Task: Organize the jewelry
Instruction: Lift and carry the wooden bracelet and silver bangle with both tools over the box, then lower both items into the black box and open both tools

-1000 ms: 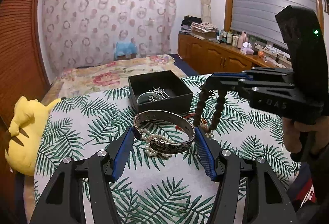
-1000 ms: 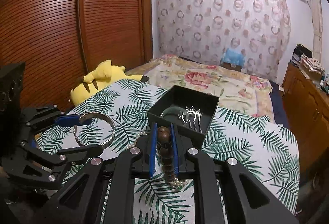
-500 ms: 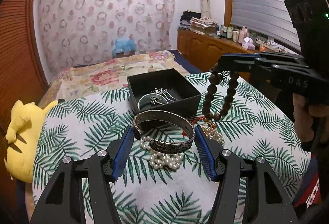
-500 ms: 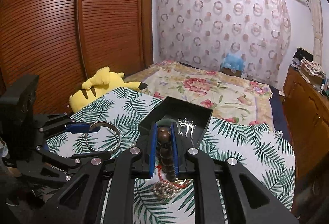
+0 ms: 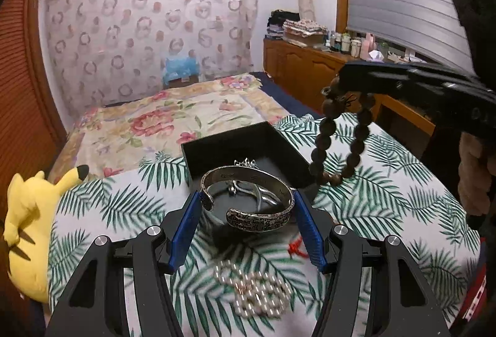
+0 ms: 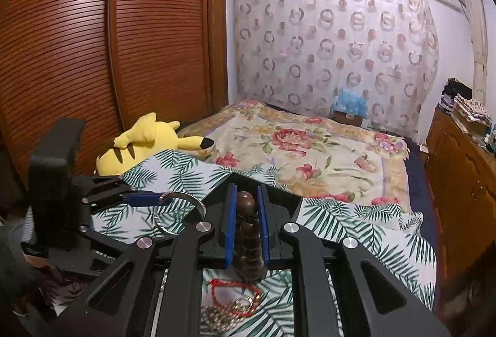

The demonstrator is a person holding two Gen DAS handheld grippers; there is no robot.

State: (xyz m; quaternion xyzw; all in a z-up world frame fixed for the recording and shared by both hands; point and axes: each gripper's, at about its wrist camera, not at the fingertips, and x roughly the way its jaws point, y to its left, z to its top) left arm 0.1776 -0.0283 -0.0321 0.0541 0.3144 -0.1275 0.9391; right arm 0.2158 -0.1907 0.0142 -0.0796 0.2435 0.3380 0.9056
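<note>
Nearest in the left wrist view, a heap of small pearl beads (image 5: 252,290) lies blurred on the palm-leaf cloth (image 5: 387,197) covering the tabletop, with a red cord (image 5: 296,247) just past it, partly behind a blue pad. Above them the left gripper (image 5: 246,207) holds a silver cuff bangle (image 5: 246,200), broad and engraved, its lettering too small to read, its open gap turned toward the camera. The bangle sits flat between the blue pads, the jaws spread about its own width and pressing on its two sides, and it hangs over the near edge of the black jewelry box (image 5: 248,148). Through the ring I can see a silver hair comb (image 5: 248,188) lying in the box, mostly hidden by the band. To the right the right gripper (image 5: 344,83) is raised, its jaws pinched nearly together on a dark wooden bead bracelet (image 5: 338,145), whose loop dangles down to the box's right corner; whether it touches the rim I cannot tell. In the right wrist view the beads (image 6: 246,231) stand stacked between the narrow blue pads, and the box is almost wholly hidden behind the fingers. A yellow plush toy (image 5: 28,228) lies at the left edge, and the floral bed cover (image 5: 173,123) stretches beyond.
</note>
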